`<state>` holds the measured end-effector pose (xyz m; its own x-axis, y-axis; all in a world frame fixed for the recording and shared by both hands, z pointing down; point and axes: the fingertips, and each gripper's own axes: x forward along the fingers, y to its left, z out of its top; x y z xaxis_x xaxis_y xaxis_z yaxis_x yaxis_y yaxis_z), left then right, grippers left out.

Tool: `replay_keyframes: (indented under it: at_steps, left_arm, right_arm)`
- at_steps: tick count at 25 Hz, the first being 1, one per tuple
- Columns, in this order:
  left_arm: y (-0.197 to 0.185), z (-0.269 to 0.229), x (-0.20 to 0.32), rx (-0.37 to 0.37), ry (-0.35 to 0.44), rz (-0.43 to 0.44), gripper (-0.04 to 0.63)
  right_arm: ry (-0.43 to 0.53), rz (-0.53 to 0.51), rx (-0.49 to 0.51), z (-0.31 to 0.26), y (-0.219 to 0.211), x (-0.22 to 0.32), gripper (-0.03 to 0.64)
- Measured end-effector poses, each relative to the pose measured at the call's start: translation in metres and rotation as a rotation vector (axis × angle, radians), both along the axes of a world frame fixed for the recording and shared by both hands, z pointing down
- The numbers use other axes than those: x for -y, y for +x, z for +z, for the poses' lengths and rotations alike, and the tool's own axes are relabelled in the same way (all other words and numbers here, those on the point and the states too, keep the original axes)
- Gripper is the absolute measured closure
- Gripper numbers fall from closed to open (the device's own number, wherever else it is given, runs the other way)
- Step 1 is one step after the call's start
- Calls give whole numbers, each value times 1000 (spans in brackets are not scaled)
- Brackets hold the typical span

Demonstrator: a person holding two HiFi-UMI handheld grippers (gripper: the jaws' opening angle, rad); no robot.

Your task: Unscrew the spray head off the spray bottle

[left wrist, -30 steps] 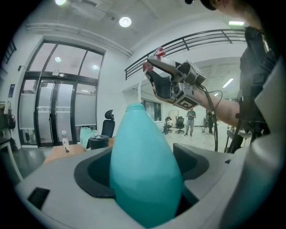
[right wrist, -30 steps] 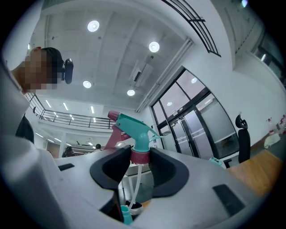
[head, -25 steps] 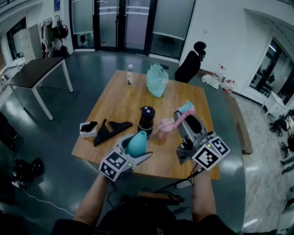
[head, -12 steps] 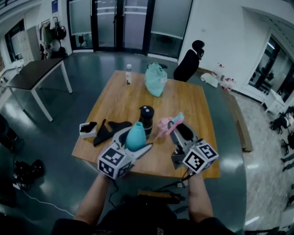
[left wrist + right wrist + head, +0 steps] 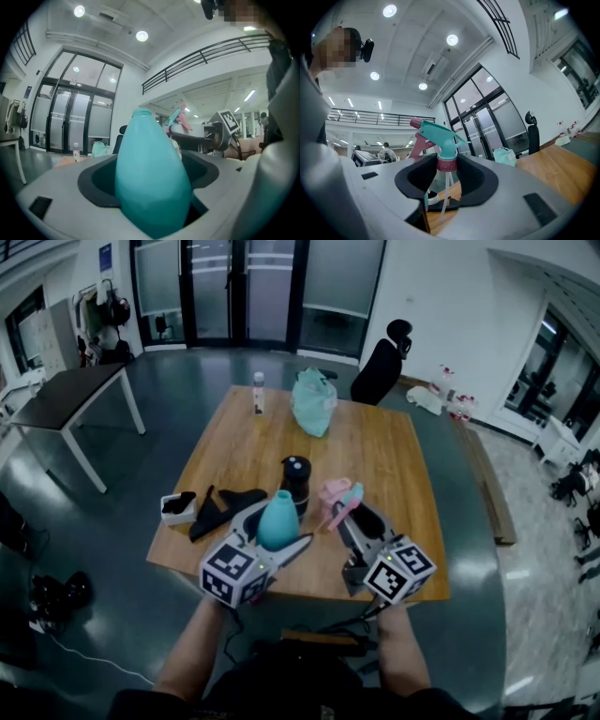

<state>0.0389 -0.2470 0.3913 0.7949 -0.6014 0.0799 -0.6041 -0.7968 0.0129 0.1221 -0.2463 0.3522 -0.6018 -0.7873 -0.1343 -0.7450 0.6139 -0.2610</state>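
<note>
1. Table (image 5: 375, 456): centre of frame, under both my grippers.
2. Bottle (image 5: 152, 178): teal, neck bare, clamped upright in my left gripper (image 5: 279, 538), lower centre.
3. Spray head (image 5: 438, 133): already off, collar pinched by my right gripper (image 5: 446, 165), tube dangling.
4. Risk: the narrow collar hold could slip and the tube could snag.

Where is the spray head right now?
The spray head is right of centre in the head view, clamped by its pink collar in the right gripper, just right of the teal bottle, over the wooden table's near edge.
</note>
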Motion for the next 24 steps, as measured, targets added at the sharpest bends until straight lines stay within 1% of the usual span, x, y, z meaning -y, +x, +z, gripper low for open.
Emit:
replay_keyframes:
  at_steps: [24]
  left_arm:
    - [9,8,-9,2,-16,39,179]
  right_arm:
    - [8,-3,-8,-5,-1,-5,479]
